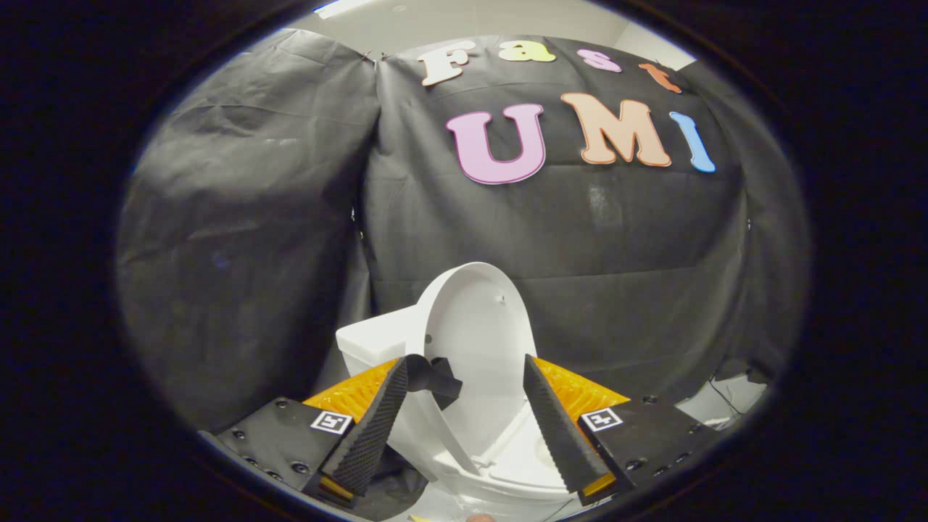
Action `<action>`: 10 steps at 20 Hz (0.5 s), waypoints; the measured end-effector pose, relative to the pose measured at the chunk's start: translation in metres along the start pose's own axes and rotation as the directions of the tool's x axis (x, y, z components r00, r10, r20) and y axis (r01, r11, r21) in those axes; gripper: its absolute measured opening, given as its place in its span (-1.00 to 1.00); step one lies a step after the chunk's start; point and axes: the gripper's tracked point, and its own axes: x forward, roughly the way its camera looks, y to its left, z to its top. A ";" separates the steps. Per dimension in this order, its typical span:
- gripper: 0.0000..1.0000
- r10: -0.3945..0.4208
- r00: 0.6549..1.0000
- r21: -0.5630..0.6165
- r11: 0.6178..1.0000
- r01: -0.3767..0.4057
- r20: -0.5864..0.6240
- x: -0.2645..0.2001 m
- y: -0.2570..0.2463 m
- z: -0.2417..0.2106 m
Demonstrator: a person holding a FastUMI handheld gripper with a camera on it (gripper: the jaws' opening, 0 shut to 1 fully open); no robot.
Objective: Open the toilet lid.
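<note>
Standing raised already, toilet lid (475, 326) at lower centre of frame, leaning back toward tank (373, 344) just to its left, underside facing the camera. Judged: lifting step essentially done, release and retreat the part in hand. Gripper (464, 406) spread wide, fingers apart on either side of the lid's lower half, neither ribbed pad pressing on it; left fingertip (395, 384) close by the lid's left edge, next to a dark strap or tab (435, 380) fixed there, contact hard to tell. Right finger apart from the lid, over the seat (522, 457) and bowl at bottom centre.

Next move, as a guess: drawing straight back toward the bottom of frame, keeping jaws wide so as not to snag the strap and pull the lid down again. Worth checking that the lid rests stable against the tank.

Surroundings: glossy white plastic or ceramic, smooth and likely slippery. Black creased cloth wall (239, 254) across the middle and upper frame, pale ceiling (471, 18) at top, something pale on the floor at lower right.
</note>
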 end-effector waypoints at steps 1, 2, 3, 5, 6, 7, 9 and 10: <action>0.97 -0.003 1.000 -0.001 1.000 0.003 0.004 -0.003 -0.004 0.001; 0.97 -0.008 1.000 -0.005 1.000 0.008 0.010 -0.007 -0.009 0.002; 0.97 -0.016 1.000 -0.009 1.000 0.016 0.016 -0.010 -0.014 0.003; 0.97 -0.026 0.999 -0.004 1.000 0.026 0.027 -0.017 -0.023 0.003; 0.97 -0.030 0.999 0.002 1.000 0.030 0.031 -0.019 -0.027 0.003; 0.97 -0.034 0.999 0.006 0.999 0.034 0.034 -0.022 -0.032 0.003; 0.97 -0.042 0.998 0.007 0.999 0.042 0.042 -0.027 -0.040 0.006; 0.97 -0.046 0.998 0.006 0.999 0.045 0.044 -0.030 -0.045 0.004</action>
